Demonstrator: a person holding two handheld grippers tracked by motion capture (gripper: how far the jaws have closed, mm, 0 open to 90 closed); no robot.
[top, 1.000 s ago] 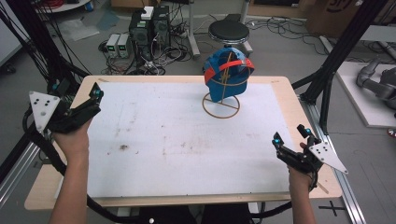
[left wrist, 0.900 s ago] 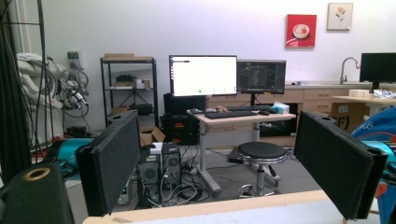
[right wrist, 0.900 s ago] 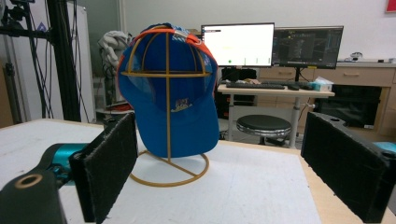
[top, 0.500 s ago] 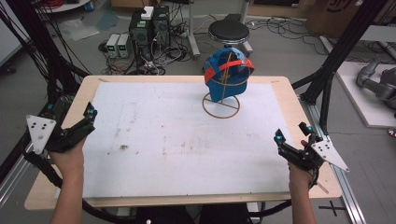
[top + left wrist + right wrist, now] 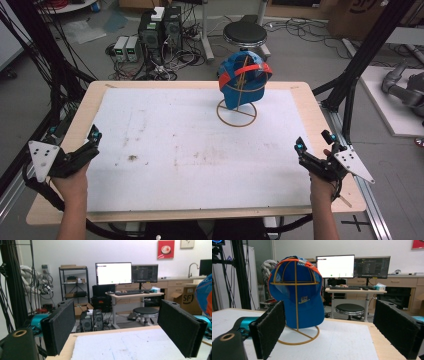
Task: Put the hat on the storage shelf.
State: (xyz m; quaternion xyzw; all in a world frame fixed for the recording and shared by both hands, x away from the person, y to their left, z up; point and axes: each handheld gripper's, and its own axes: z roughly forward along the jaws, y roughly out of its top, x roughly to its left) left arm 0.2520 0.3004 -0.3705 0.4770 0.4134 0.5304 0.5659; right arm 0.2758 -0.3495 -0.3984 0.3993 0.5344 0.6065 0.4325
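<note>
Cap (image 5: 243,80) looks light and floppy on its wire stand (image 5: 237,114); I'd pinch the stiffer brim. Both claws, left (image 5: 93,136) and right (image 5: 299,147), gape apart, holding nothing.

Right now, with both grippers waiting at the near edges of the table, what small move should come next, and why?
Probably bring the right gripper forward toward the blue cap on its gold wire stand. Both grippers' jaws stand open and empty, the left gripper points past the cap, and the right gripper view already faces it across bare white mat.
</note>
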